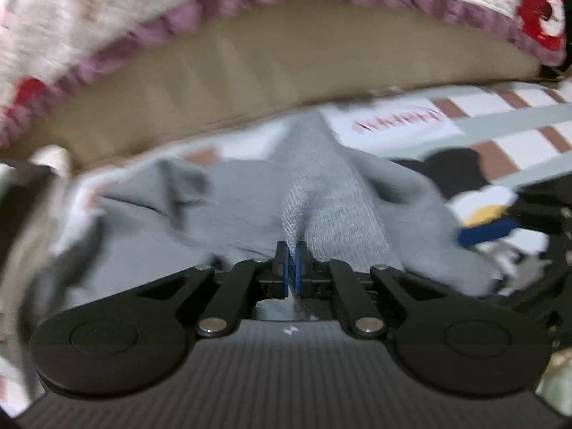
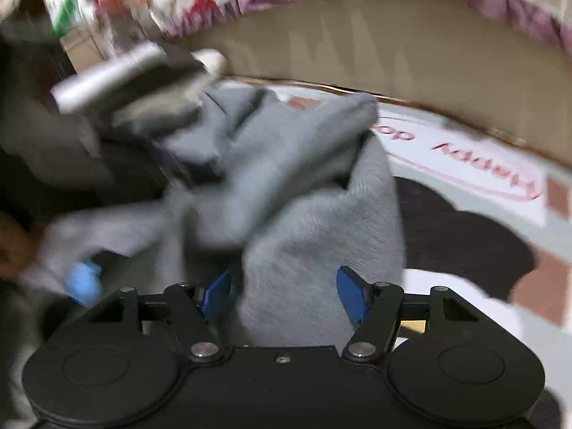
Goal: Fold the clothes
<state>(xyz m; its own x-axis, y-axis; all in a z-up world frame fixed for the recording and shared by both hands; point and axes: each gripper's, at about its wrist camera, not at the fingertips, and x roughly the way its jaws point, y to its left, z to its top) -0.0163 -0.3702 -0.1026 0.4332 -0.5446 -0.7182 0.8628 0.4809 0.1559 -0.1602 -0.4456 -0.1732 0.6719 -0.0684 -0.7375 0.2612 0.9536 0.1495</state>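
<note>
In the left wrist view, your left gripper [image 1: 292, 262] sits at the lower centre of the frame, its blue pads pinched tight on a raised ridge of the grey garment [image 1: 250, 200]. The cloth spreads, rumpled, across the middle of the frame over the printed mat [image 1: 500, 114]. It is a soft, fleecy knit, limp and light; it sags wherever you leave it unsupported, so hold it by an edge or seam, not a bunched middle.

In the right wrist view, your right gripper [image 2: 284, 295] stands at the lower centre with its fingers spread wide, a thick fold of the grey garment [image 2: 314, 221] lying between them, unpinched. The blur hides which edge this is. The beige panel [image 2: 357, 46] runs across the top.
</note>
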